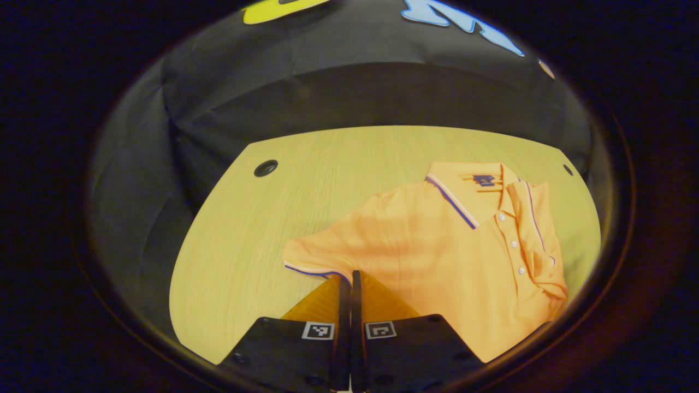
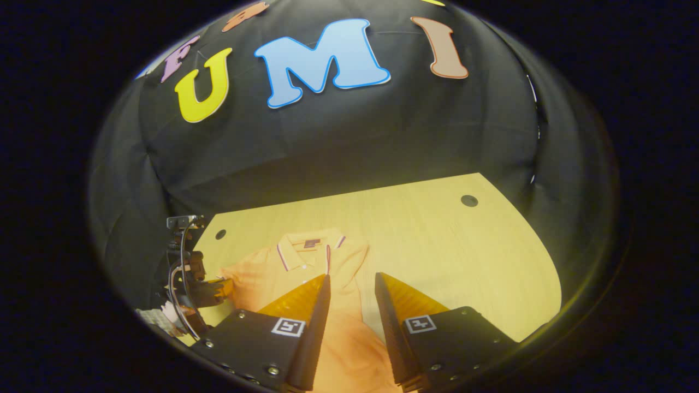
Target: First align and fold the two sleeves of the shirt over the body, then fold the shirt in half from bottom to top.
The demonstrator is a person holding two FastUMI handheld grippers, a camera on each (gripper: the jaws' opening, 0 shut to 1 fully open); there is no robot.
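An orange polo shirt (image 1: 437, 245) lies face up on the wooden table (image 1: 338, 164), collar toward the far edge. One sleeve (image 1: 322, 248) is spread out to the side; the other side of the shirt is folded in over the body (image 1: 540, 245). My left gripper (image 1: 345, 278) is shut, its tips pinching the spread sleeve's striped hem. In the right gripper view the shirt (image 2: 306, 267) lies ahead and below, and my right gripper (image 2: 352, 284) hangs open above the shirt's near side with nothing held. The left gripper (image 2: 210, 289) shows there at the sleeve.
Round cable holes sit in the table's far corners (image 1: 266, 168) (image 1: 568, 170) (image 2: 469, 200). Black cloth walls close the booth behind the table. A hand in a checked sleeve (image 2: 158, 319) holds the left gripper. Bare tabletop (image 2: 464, 262) stretches beside the shirt.
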